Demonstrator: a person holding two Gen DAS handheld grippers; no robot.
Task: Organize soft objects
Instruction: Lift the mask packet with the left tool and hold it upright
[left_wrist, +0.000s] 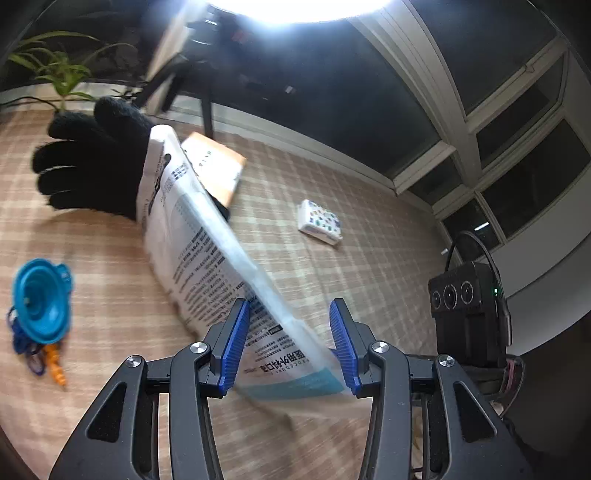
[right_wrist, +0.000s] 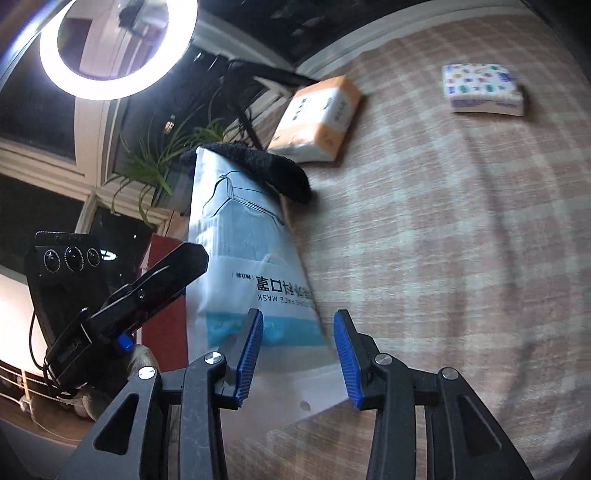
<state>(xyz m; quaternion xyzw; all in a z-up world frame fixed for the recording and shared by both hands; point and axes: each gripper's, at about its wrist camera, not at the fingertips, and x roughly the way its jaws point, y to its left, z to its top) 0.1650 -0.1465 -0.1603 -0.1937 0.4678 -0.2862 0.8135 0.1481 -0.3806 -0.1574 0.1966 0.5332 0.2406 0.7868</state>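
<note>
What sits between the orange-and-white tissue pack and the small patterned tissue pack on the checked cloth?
Nothing: bare checked tablecloth separates the orange-and-white tissue pack from the small patterned tissue pack, clearest in the right wrist view.

black glove (left_wrist: 88, 166), blue funnel (left_wrist: 38, 299), beige plaid tablecloth (right_wrist: 443, 240).

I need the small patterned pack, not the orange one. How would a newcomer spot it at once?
Start from the checked tablecloth that covers the whole table. Away from the face mask bag lie two soft packs: an orange and white tissue pack beside the black glove, and the small tissue pack lying alone. It is white, dotted with little coloured pictures.
</note>
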